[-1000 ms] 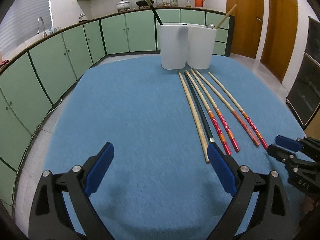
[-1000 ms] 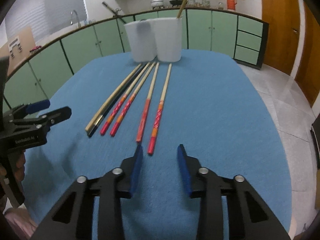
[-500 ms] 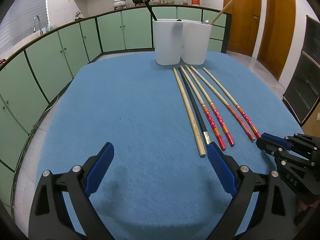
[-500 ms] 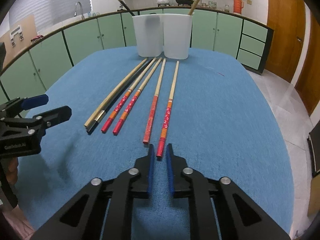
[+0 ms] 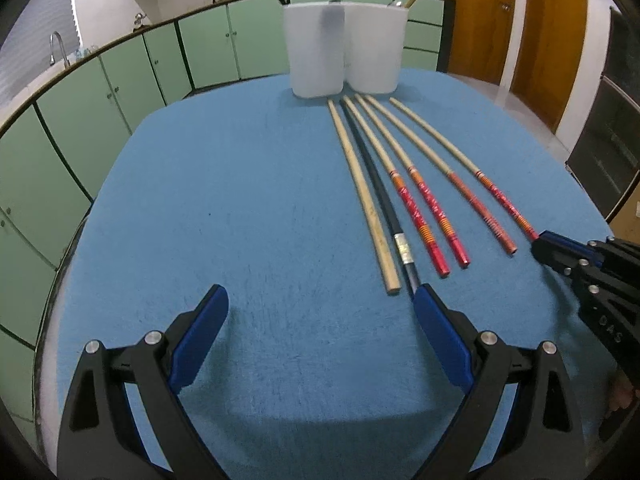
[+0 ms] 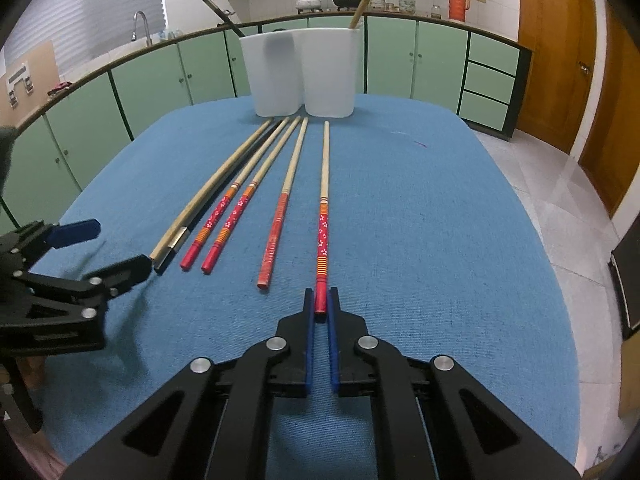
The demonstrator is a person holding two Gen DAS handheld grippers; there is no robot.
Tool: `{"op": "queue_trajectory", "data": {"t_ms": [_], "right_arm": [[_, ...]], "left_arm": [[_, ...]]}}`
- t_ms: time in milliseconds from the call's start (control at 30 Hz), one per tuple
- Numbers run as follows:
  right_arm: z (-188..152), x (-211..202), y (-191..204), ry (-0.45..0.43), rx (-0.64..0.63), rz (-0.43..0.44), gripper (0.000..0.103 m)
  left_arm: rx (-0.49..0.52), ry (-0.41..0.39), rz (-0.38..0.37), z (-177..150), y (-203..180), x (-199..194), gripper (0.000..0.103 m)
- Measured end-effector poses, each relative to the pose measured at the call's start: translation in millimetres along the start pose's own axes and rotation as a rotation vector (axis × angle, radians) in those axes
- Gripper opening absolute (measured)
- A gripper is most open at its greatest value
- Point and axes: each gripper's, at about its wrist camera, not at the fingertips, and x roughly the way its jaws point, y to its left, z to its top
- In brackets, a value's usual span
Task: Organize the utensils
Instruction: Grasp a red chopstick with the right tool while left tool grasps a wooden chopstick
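Right claw (image 6: 321, 302) is clamping the red end of the outermost red-handled bamboo chopstick (image 6: 323, 216), lying near the blue-covered worktop's (image 6: 440, 220) front edge. Left claw (image 5: 320, 312) is hanging wide apart, empty. Next: lifting it toward the white plastic holders (image 6: 304, 76) at the far edge.

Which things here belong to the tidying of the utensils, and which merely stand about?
For the job:
- rightmost red-ended chopstick, its end gripped by the right claw
- five other chopsticks
- two white holders
- left claw, open

Standing about:
- blue cloth
- pots and orange flask on the counter
- tap
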Motion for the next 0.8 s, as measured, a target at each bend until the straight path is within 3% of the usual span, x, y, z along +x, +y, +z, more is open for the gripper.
{"op": "queue_trajectory", "data": {"t_ms": [133,233,600,800], "right_arm": [[-1,0,0,-0.001,0.003,0.004,0.006],[-1,0,0,-0.002,0.004,0.004,0.006],[-1,0,0,-0.001,0.006,0.006,0.006],[-1,0,-2,-0.001,0.018,0.018,0.006]], "left_arm": [[-0.021,0.002,0.0,2,2,0,0.09],[-0.027,0.016,0.004,2,3,3,0.083],[-0.027,0.03,0.021,7,-1,7,0.082],[-0.042,0.028,0.0,9,-4,8,0.067]]}}
